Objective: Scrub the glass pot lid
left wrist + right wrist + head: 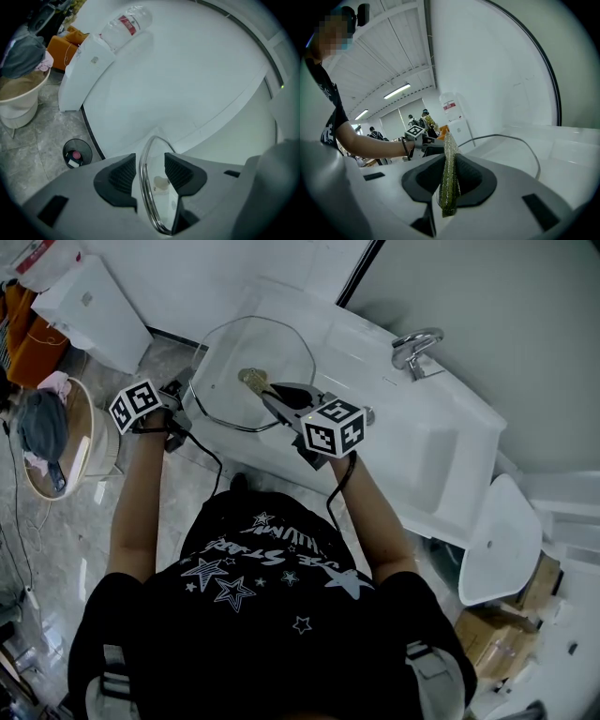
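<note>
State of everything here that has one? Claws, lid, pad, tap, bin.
left claw: open, rim of the glass pot lid between its pads, unclamped.
right claw: shut on scrub pad.
glass pot lid: loose in the left claw.
scrub pad: pinched upright, tip over the lid's face.
tap: no water seen running.
waste bin: open top, litter inside.

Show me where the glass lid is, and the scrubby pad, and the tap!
glass lid (230, 348), head view, on the clear glass near its far rim.
scrub pad (450, 178), right gripper view, on its middle, pinched between the fingers.
tap (411, 354), head view, on its shiny metal body.
</note>
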A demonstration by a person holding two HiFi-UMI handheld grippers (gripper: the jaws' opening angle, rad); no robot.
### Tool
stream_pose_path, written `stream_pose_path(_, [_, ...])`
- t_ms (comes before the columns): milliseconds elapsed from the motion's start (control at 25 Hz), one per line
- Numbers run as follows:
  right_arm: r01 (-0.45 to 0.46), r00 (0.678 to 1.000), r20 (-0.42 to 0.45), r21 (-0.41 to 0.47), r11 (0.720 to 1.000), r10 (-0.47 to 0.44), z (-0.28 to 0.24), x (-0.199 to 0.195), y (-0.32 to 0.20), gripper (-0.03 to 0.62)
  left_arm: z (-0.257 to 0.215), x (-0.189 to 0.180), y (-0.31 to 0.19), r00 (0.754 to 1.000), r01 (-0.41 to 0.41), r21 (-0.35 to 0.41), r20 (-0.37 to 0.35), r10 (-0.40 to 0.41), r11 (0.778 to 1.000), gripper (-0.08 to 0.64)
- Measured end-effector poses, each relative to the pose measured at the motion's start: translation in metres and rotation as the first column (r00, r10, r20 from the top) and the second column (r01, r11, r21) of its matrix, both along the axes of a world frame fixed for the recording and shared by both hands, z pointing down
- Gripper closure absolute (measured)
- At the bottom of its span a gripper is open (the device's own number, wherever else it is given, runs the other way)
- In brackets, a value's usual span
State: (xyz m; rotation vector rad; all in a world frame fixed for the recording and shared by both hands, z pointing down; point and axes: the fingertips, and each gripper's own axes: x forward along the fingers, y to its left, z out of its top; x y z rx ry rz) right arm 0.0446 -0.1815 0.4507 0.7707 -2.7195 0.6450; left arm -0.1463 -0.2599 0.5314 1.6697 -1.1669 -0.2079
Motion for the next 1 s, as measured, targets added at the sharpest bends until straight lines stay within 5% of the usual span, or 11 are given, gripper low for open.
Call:
stream_pose_path(160, [-0.031,0.999,0.010,0.024,0.999,0.031,-0.008,0.013,0.000,0.525,-0.035,-0.018,0.002,0.993,0.071,0.135,0.089,-0.083,0.988,0.385])
stream_pose_path(520, [-0.181,0.983,0.015,0.137,0.974,0.181,-0.034,0.069,0.005,0.525,-0.096,0.022,0.043,0.954,-0.009,0.297,0.288,-0.081,0.955,0.386])
stream_pose_path(800, [-0.275,0.961,0.036,0.135,0.952,0.273,-0.032,0.120,0.020,0.525,-0.125,0.093,0.077,0.967,-0.091,0.361,0.255,-0.005,0.928,0.398])
stream_pose_path(1000, [-0.345,0.938,0.024,0.134,0.929,0.345,-0.020,0.146,0.030,0.525,-0.124,0.133,0.088,0.945,-0.203,0.345,0.313,0.092,0.916,0.407])
